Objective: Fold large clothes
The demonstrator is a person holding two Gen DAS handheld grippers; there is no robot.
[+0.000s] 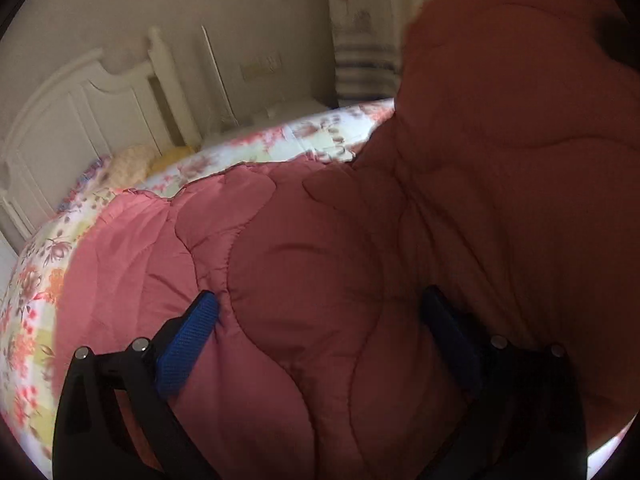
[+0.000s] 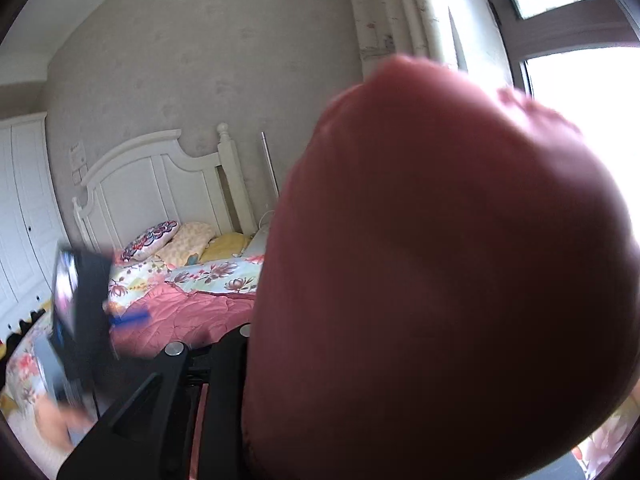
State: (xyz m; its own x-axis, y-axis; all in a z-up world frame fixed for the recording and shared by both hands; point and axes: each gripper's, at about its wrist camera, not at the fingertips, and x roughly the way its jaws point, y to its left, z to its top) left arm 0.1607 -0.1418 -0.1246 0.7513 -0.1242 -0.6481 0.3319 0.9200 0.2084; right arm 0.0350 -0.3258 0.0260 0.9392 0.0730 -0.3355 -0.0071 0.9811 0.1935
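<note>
A large pink quilted comforter (image 1: 320,280) lies on the bed, with one part raised high at the right. My left gripper (image 1: 320,320) is open, its blue fingers (image 1: 188,344) wide apart and pressed against the comforter between them. In the right wrist view a thick bunch of the pink comforter (image 2: 440,260) fills the frame right in front of the camera and hides my right gripper's fingers; only its black frame shows at the bottom left. The left gripper (image 2: 120,318) shows there, blurred, over the bed.
A floral bedsheet (image 1: 36,312) covers the bed. A white headboard (image 2: 160,184) and several pillows (image 2: 192,240) stand at the far end. A white wardrobe (image 2: 20,208) is at the left, a bright window (image 2: 580,120) and curtain at the right.
</note>
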